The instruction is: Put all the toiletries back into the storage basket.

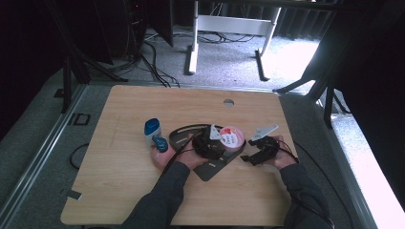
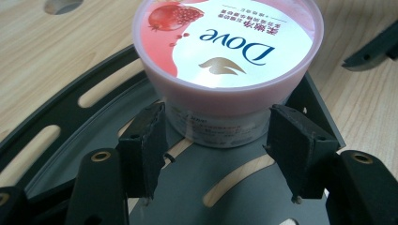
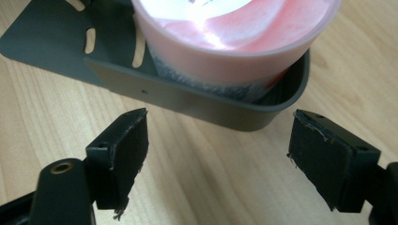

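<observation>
The left claw (image 2: 216, 140) stands wide, its pads flanking the foot of the tub (image 2: 228, 56) without a clear press; whether they touch it I cannot tell. The tub sits just ahead of it, upright, lid on, on the grey tray (image 2: 61, 117). The right claw (image 3: 218, 161) gapes over bare table (image 3: 202, 187), holding nothing, with the tray's rim and the tub just beyond. A blue bottle (image 1: 152, 130) stands off beside the left hand (image 1: 165, 155).

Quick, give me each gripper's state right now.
Left gripper: open, jaws either side of the pink Dove tub, not gripping.
Right gripper: open, holding nothing, near the grey tray.
</observation>
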### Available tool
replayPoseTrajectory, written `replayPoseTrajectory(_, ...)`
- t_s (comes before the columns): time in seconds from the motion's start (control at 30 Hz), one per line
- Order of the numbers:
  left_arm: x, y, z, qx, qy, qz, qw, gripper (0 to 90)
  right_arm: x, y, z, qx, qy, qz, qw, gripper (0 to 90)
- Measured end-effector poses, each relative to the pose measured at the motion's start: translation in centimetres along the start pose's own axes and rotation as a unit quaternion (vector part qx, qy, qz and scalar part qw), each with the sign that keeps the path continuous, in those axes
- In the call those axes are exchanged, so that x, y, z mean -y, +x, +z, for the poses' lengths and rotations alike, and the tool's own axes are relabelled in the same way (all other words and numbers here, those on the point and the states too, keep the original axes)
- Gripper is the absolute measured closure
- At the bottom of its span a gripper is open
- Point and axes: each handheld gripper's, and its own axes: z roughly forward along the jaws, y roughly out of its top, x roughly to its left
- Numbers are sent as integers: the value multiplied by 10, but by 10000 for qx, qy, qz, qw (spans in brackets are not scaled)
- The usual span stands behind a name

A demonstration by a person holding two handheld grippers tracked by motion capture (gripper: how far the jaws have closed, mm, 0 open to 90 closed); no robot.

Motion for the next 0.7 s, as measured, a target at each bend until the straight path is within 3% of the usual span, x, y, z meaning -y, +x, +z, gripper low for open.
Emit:
replayPoseTrajectory(0.23,0,4,-8,28,-92,-321,9994,403,12,7,-1,53,-210,270,9994,227)
replayPoseTrajectory(0.47,6,5,-11,153,-100,-566,9982,436,22,13,2,214,-188,576,9979,285)
replayPoseTrajectory(0.57,9,4,-12,203,-76,-607,9979,473,27,19,4,274,-207,626,9974,299)
replayPoseTrajectory(0.7,13,-1,-16,68,-177,-564,9982,504,30,24,4,319,-259,619,9972,303)
